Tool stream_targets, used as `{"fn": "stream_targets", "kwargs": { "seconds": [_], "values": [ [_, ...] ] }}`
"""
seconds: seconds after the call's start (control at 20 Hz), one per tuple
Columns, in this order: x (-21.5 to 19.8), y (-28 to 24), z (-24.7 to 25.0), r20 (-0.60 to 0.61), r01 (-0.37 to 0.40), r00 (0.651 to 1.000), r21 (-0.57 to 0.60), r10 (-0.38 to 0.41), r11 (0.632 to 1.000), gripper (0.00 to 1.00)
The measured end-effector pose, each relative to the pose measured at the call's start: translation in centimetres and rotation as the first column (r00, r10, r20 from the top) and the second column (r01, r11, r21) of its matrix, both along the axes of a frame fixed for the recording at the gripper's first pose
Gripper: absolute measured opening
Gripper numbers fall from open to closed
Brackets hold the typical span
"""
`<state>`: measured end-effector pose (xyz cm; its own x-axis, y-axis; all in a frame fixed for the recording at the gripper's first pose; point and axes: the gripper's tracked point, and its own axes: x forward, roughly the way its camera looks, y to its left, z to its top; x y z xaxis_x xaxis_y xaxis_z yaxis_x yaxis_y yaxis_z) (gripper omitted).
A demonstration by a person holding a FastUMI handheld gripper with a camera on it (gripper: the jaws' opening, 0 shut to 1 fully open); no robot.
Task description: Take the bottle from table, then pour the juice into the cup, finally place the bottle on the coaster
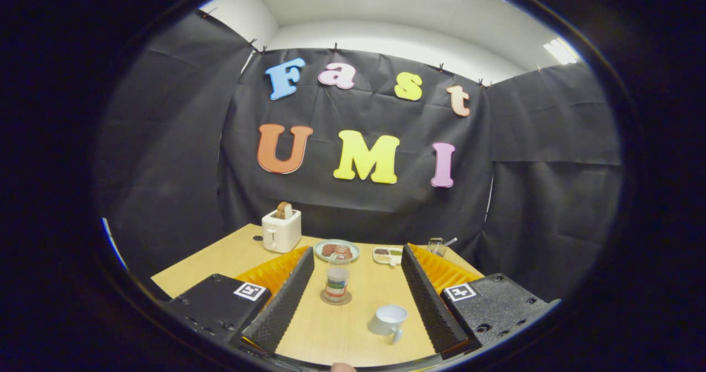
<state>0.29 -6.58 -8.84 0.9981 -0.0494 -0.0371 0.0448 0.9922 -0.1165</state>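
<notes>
- My tongs (pixel 353 300) stand wide apart with nothing held between the fingers.
- The bottle (pixel 337 277) stands upright just ahead, between the fingers, already on the coaster (pixel 336 298); it looks partly filled.
- The cup (pixel 389 321) sits nearer me, close to my right finger, its handle toward me.
- I judge the risk is in the withdrawal: a swing of the right finger could clip the cup and spill the juice.
- Moving forward instead could nudge the bottle off the coaster or tip it.
- Beyond, a plate (pixel 336 249), a small tray (pixel 387 255) and a toaster (pixel 282 230) crowd the counter (pixel 220 259), so a toppled bottle would roll into them.
</notes>
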Motion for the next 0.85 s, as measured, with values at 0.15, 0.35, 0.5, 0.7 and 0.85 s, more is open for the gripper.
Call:
{"fn": "stream_targets", "kwargs": {
  "seconds": [0.15, 0.35, 0.5, 0.7, 0.85],
  "values": [
    [-1.5, -0.4, 1.1, 0.045, -0.004, 0.999, 0.032, 0.002, 0.999, 1.00],
    [-3.5, 0.1, 2.4, 0.084, -0.031, 0.996, 0.064, 0.026, 0.997, 1.00],
    [-4.8, 0.1, 3.9, 0.135, -0.022, 0.991, 0.047, 0.015, 0.999, 1.00],
    [-5.7, 0.2, 3.3, 0.112, -0.016, 0.994, 0.040, 0.012, 0.999, 1.00],
    [-5.9, 0.2, 3.2, 0.107, -0.023, 0.994, 0.063, 0.016, 0.998, 1.00]
  ]
}}
